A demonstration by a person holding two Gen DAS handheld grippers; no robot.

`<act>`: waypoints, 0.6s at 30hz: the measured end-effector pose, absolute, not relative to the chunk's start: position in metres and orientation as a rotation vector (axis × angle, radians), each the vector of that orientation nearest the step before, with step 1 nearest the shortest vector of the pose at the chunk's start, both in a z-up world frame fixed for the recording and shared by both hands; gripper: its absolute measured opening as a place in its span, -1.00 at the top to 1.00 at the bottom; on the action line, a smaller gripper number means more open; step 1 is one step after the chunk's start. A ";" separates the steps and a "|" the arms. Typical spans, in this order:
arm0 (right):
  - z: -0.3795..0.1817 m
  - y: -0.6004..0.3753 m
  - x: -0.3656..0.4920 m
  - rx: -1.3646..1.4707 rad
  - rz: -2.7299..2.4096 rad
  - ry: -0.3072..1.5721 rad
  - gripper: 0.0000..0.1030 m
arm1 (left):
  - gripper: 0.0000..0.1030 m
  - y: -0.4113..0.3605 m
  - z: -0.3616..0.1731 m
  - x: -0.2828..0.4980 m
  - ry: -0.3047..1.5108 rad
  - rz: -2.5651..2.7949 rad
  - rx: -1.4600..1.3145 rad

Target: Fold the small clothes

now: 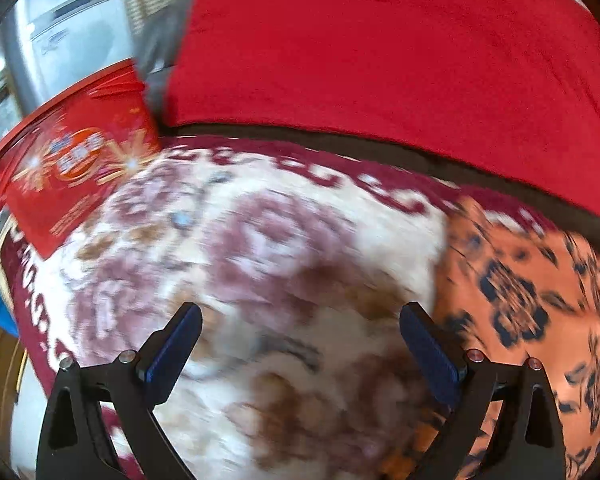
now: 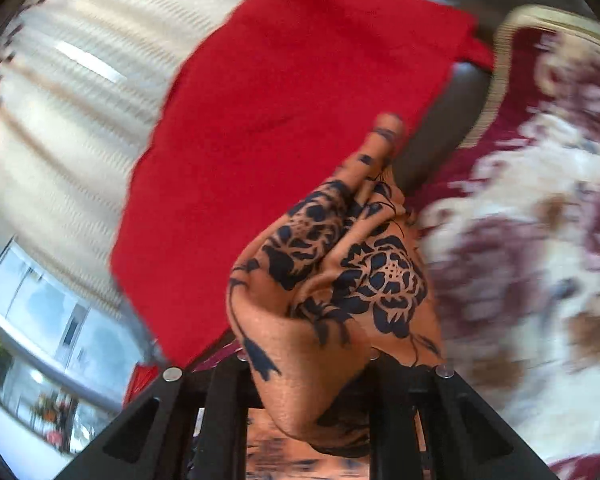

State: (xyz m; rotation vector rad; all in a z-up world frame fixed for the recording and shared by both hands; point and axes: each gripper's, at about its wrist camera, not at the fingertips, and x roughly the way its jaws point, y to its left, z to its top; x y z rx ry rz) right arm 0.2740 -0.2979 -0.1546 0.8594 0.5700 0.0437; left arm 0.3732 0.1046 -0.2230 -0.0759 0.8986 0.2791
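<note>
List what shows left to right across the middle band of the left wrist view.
Red printed box → cream and maroon patterned blanket → orange floral garment. The red cloth spans the top, so it is left out of the order.
</note>
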 end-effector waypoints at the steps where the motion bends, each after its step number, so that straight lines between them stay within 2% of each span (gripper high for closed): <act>1: -0.150 -0.281 0.280 0.857 0.077 0.574 0.64 | -0.92 0.113 -0.221 0.373 0.893 0.303 -0.088; 5: -0.158 -0.202 0.300 0.809 0.199 0.641 0.64 | -0.92 0.154 -0.214 0.372 0.870 0.402 -0.153; 10: -0.218 -0.109 0.320 0.773 0.322 0.823 0.65 | -0.92 0.182 -0.217 0.369 0.881 0.412 -0.241; 12: -0.242 -0.083 0.323 0.722 0.326 0.889 0.64 | -0.92 0.183 -0.219 0.370 0.891 0.394 -0.242; 15: -0.246 -0.080 0.320 0.697 0.358 0.875 0.60 | -0.92 0.175 -0.217 0.370 0.895 0.361 -0.225; 16: -0.242 -0.086 0.322 0.713 0.378 0.871 0.54 | -0.92 0.171 -0.216 0.371 0.888 0.348 -0.212; 17: -0.244 -0.093 0.326 0.726 0.404 0.876 0.34 | -0.92 0.167 -0.214 0.370 0.880 0.340 -0.201; 18: -0.242 -0.099 0.329 0.742 0.445 0.885 0.00 | -0.92 0.164 -0.211 0.370 0.871 0.330 -0.192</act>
